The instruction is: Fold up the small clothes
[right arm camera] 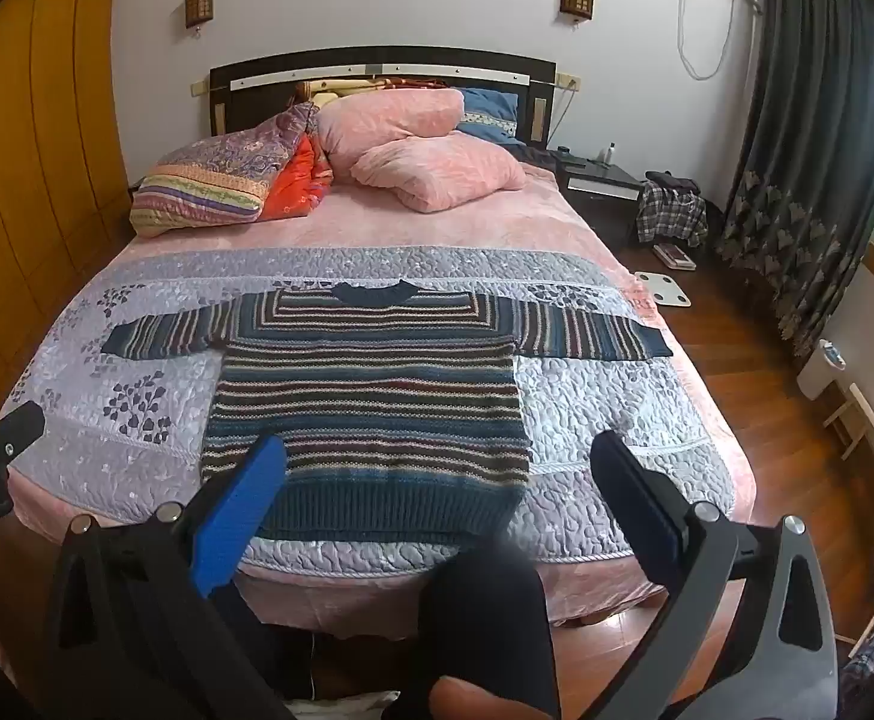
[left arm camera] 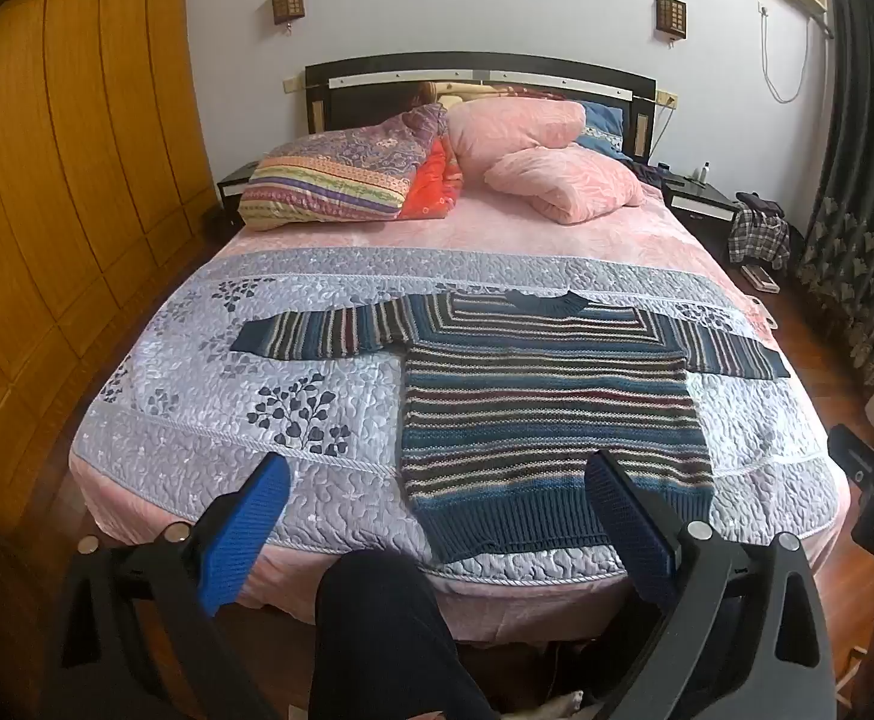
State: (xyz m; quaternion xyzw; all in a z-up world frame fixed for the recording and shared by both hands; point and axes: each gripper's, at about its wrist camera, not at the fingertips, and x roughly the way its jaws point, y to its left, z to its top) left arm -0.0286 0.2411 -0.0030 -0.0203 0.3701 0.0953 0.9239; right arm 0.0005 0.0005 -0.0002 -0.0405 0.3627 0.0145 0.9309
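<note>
Ahead of both tongs, your sweater lies flat and face up on the quilt, sleeves stretched straight out to either side, collar at the far end and ribbed hem nearest you. No fold shows anywhere on it, so by the look of things the task is at its very start: spreading is done, every fold is left.

Your left tongs hang wide and empty, short of the bed edge, with the hem's left corner just beyond them and between the fingers. Your right tongs are equally wide and empty, framing the hem's right half; neither pair touches the knit.

Beyond the collar, well away from the tongs, pillows and a folded blanket are stacked against the headboard. Your knees, in dark trousers, show below each pair.

Likely next, you take the sleeves in across the body, then bring hem to collar.
</note>
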